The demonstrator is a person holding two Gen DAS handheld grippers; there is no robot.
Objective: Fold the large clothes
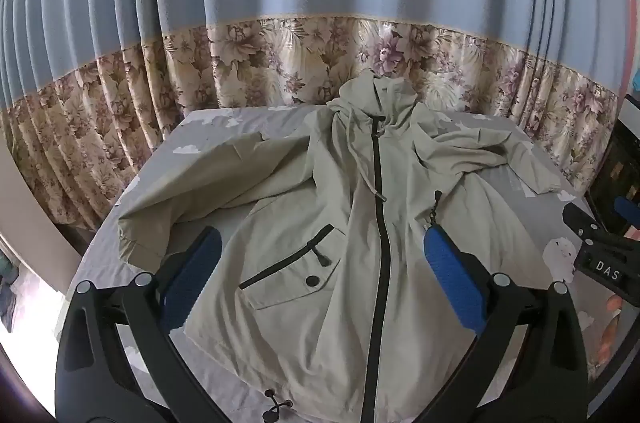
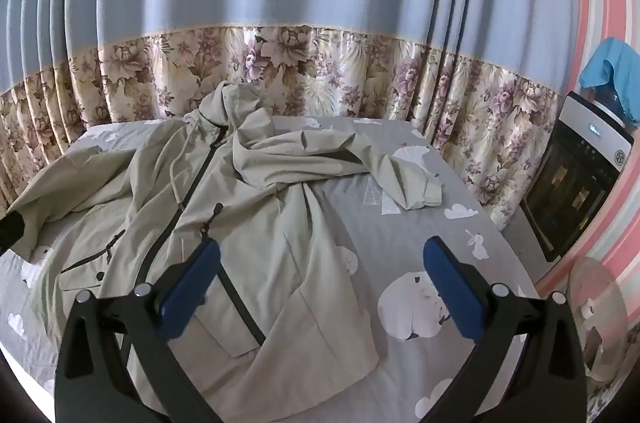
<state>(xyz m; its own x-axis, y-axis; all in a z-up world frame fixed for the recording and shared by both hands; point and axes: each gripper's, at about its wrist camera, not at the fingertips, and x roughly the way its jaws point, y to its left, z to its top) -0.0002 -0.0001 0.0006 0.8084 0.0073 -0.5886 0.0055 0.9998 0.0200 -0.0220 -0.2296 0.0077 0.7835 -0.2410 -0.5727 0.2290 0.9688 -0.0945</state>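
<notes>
A pale green hooded jacket (image 1: 320, 223) lies face up on the bed, its black zip closed and its hood toward the curtain. Its sleeves spread out to both sides, rumpled. My left gripper (image 1: 322, 243) hovers open above the jacket's lower front, with the chest pocket and zip between its blue pads (image 1: 452, 275). In the right wrist view the same jacket (image 2: 240, 223) fills the left half. My right gripper (image 2: 322, 251) hangs open over the jacket's right hem edge and the bare sheet, holding nothing. The right sleeve (image 2: 360, 163) lies crumpled toward the far right.
The bed (image 2: 400, 231) wears a grey sheet with white animal and cloud prints. A blue and floral curtain (image 2: 280, 23) hangs close behind it. At the right stand a dark cabinet (image 2: 568, 183) and a fan (image 2: 600, 315). The other gripper's body (image 1: 600, 251) shows at the right edge.
</notes>
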